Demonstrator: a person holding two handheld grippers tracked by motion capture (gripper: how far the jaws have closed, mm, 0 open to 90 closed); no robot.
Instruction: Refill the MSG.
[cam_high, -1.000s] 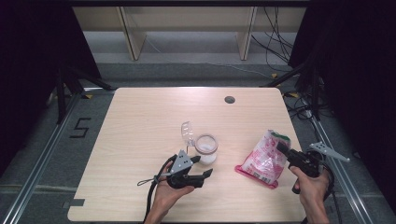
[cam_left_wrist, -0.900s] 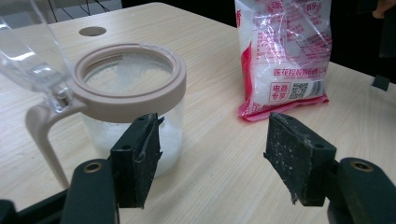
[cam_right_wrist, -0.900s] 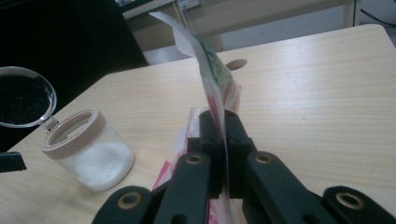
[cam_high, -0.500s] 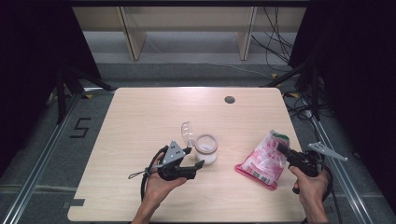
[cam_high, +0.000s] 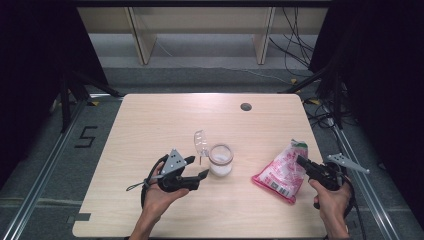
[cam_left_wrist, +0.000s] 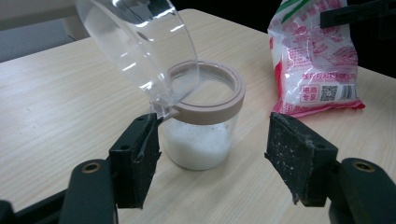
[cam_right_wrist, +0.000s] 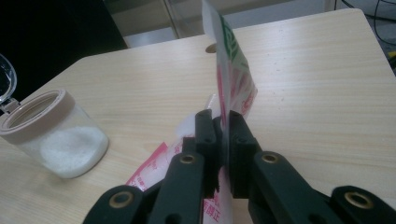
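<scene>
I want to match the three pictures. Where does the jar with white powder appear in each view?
High view: jar near the table's middle, right of the left tongs.
Left gripper view: centre, between the open jaws.
Right gripper view: far left.
Shared landmark: the pink bag.

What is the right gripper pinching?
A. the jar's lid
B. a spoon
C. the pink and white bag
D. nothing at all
C: the right gripper has its jaws shut on an edge of the pink and white bag, while the jar stands apart from it on the table.
</scene>
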